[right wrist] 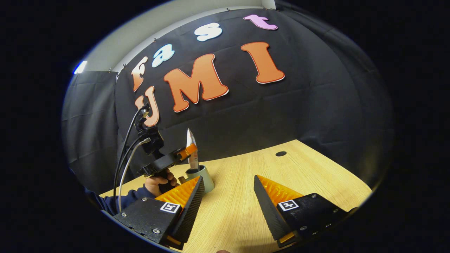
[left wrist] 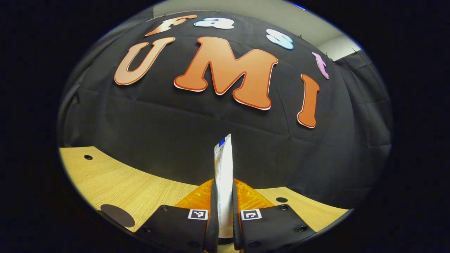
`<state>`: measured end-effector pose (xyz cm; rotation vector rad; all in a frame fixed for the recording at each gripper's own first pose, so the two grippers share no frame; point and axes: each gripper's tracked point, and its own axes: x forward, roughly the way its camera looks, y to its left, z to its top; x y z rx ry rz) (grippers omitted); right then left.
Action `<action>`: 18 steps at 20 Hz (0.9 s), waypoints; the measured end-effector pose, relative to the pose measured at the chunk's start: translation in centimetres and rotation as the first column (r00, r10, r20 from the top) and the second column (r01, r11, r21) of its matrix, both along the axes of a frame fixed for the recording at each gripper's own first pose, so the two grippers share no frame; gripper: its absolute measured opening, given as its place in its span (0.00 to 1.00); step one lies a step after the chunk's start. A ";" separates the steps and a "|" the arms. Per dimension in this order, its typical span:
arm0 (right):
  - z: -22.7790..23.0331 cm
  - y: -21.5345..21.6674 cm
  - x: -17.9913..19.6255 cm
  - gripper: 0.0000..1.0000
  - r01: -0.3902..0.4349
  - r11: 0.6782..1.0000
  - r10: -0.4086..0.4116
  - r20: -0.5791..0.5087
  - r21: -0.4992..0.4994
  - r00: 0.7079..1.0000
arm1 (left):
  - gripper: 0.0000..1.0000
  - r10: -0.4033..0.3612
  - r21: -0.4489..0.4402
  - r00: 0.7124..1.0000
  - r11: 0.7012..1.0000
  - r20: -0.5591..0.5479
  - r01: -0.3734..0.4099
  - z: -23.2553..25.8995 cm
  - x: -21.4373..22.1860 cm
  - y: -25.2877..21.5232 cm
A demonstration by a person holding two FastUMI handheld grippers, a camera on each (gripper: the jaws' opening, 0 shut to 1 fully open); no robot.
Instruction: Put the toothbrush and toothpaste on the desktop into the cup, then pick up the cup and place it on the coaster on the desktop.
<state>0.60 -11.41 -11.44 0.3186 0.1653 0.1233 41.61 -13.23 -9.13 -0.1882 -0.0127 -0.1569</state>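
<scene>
A white toothpaste tube (left wrist: 223, 165) stands upright between the fingers of my left gripper (left wrist: 224, 189), which is shut on it. In the right gripper view the same tube (right wrist: 191, 149) hangs with its lower end in the mouth of a pale cup (right wrist: 207, 179) on the wooden desktop (right wrist: 281, 175), held there by the left gripper (right wrist: 185, 152) and a hand (right wrist: 158, 182). My right gripper (right wrist: 228, 177) is open with nothing between its fingers, low over the desk just right of the cup. A dark round coaster (left wrist: 117, 215) lies on the desk at the lower left.
The wooden desktop (left wrist: 123, 182) has small round holes (left wrist: 88, 157) (right wrist: 281, 153). Black cloth walls close the booth behind and to the sides. Cables (right wrist: 124, 158) trail from the left gripper. A dark sleeve (right wrist: 119, 200) shows at the desk's left edge.
</scene>
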 end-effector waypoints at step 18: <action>-1.2 -0.2 -0.7 0.86 0.004 0.999 -0.004 -0.020 0.032 1.000 | 0.31 0.047 0.081 0.989 0.996 -0.141 -0.036 -4.8 -1.9 -0.2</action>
